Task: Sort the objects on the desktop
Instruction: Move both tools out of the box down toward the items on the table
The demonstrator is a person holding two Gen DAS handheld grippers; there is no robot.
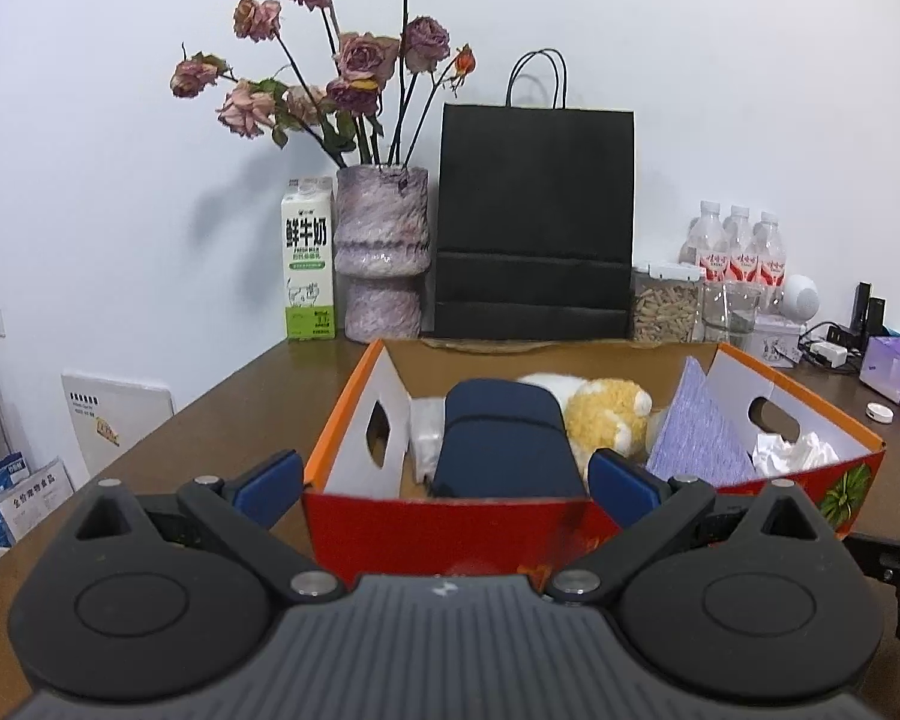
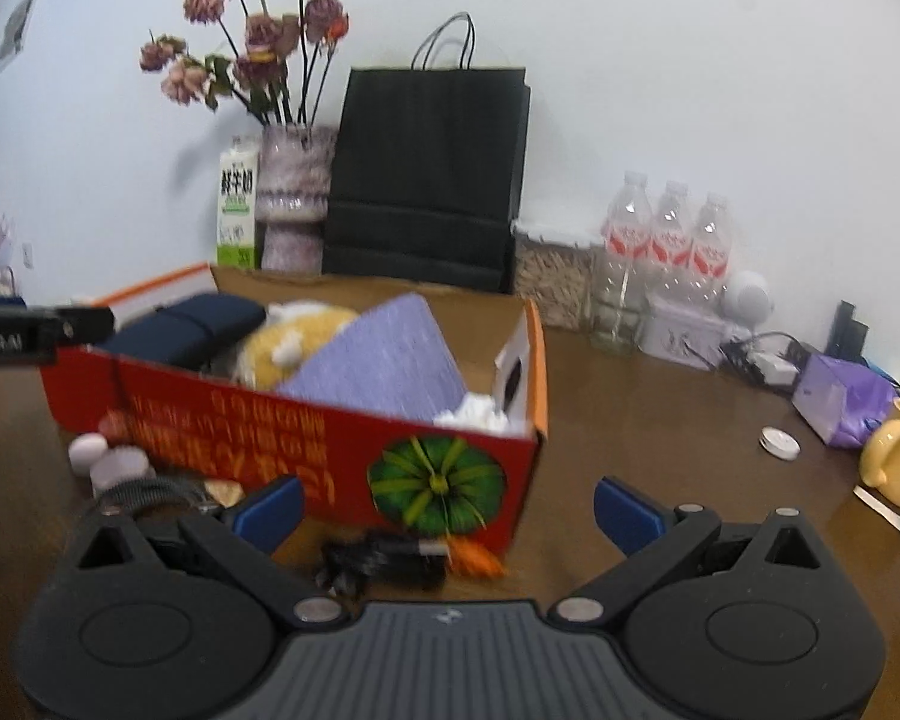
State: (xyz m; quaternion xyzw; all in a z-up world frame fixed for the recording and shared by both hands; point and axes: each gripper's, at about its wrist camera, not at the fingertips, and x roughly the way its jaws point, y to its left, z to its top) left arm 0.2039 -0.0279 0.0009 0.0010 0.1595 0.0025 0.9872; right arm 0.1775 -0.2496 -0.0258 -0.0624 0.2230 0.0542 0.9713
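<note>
A red and orange cardboard box (image 1: 450,525) (image 2: 306,426) stands on the brown desk. It holds a navy pouch (image 1: 504,444) (image 2: 186,330), a yellow plush toy (image 1: 606,420) (image 2: 282,342), a purple notebook (image 1: 699,438) (image 2: 384,360) and crumpled white tissue (image 1: 795,453) (image 2: 477,411). My left gripper (image 1: 447,483) is open and empty, right at the box's near wall. My right gripper (image 2: 447,507) is open and empty near the box's front right corner. A small black and orange object (image 2: 414,555) lies just below it. White round items (image 2: 108,459) lie by the box's left front.
At the back stand a milk carton (image 1: 309,258), a vase of dried roses (image 1: 384,252), a black paper bag (image 1: 534,222), a jar (image 1: 666,303) and water bottles (image 1: 741,255). On the right lie a white cap (image 2: 780,441), a purple pack (image 2: 843,399) and a yellow mug (image 2: 897,459).
</note>
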